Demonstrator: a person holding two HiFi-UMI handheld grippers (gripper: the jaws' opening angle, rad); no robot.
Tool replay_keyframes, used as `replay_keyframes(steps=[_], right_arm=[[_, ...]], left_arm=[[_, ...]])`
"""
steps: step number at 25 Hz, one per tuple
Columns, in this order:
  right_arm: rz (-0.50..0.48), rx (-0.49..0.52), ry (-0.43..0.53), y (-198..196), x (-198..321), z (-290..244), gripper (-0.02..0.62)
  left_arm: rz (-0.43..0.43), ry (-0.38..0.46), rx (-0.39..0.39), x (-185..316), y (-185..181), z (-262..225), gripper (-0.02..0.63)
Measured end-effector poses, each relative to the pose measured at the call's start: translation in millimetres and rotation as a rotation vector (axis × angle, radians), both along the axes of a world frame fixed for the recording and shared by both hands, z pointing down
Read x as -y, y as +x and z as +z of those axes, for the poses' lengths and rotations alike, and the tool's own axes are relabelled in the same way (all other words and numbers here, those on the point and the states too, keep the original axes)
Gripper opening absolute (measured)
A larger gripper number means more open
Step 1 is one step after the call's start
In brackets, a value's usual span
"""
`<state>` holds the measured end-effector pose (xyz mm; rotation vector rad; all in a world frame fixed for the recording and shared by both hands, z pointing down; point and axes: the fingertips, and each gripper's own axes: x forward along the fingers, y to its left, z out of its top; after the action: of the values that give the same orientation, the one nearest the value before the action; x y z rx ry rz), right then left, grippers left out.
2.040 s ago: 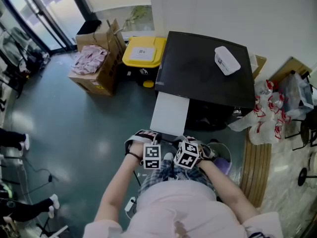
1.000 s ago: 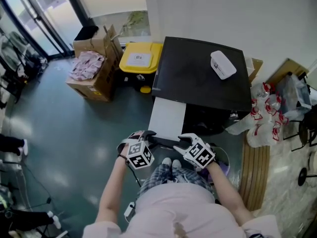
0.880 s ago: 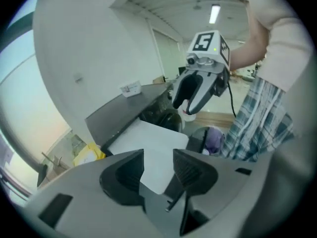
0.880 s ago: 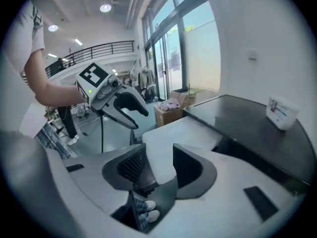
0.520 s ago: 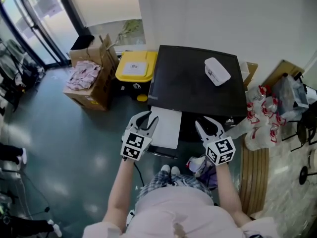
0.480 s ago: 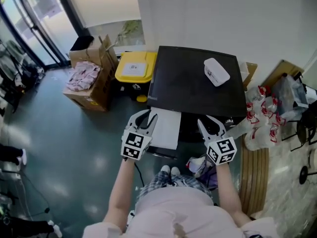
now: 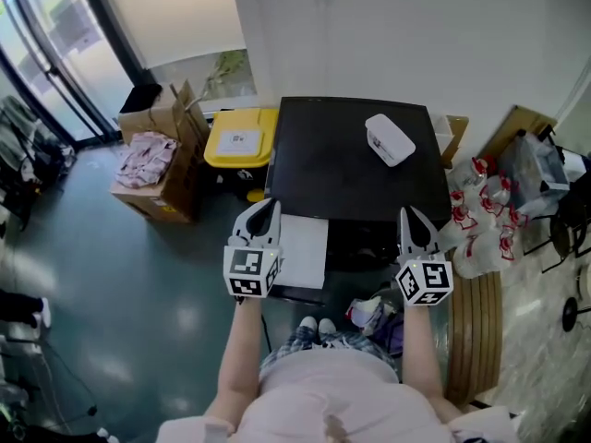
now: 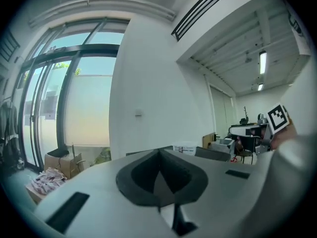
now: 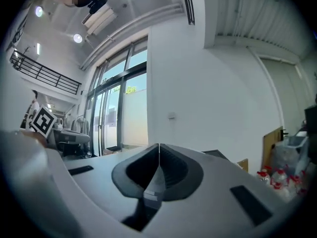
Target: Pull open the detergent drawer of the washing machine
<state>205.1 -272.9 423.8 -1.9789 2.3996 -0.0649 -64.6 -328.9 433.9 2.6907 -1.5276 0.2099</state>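
Note:
The black-topped washing machine (image 7: 351,160) stands against the white wall. Its white detergent drawer (image 7: 303,250) sticks out of the front at the left. My left gripper (image 7: 269,203) is held up over the drawer's left edge, pointing level at the wall, jaws shut on nothing. My right gripper (image 7: 407,211) hovers over the machine's front right corner, also shut and empty. In the left gripper view the shut jaws (image 8: 159,155) face the wall; the right gripper view shows its shut jaws (image 9: 158,150) likewise.
A white box (image 7: 389,139) lies on the machine top. A yellow bin (image 7: 235,138) and a cardboard box of clothes (image 7: 152,162) stand to the left. Bagged bottles (image 7: 480,212) and a wooden board (image 7: 473,335) are at the right.
Both grippers rose from low near my lap, spread apart to either side of the drawer, turned to point level at the wall, and their open jaws closed.

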Motion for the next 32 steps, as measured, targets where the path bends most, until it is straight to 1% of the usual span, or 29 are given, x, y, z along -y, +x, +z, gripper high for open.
replay_keyframes(steps=[5,9,15,23,32], right_arm=[[0.086,0.016,0.014,22,-5,3,0.017],[0.116,0.018,0.018,33,-7,4,0.017],[0.131,-0.005,0.001,38,-6,8,0.014],[0.124,-0.019,-0.005,45,-3,9,0.014],[0.132,-0.031,-0.013,51,1,9,0.014]], left_arm=[[0.009,-0.004,-0.018,1,9,0,0.026],[0.027,-0.004,-0.014,2,15,0,0.026],[0.041,-0.002,0.005,4,21,1,0.026],[0.054,-0.011,0.009,7,31,3,0.025],[0.057,-0.015,0.014,12,34,3,0.026]])
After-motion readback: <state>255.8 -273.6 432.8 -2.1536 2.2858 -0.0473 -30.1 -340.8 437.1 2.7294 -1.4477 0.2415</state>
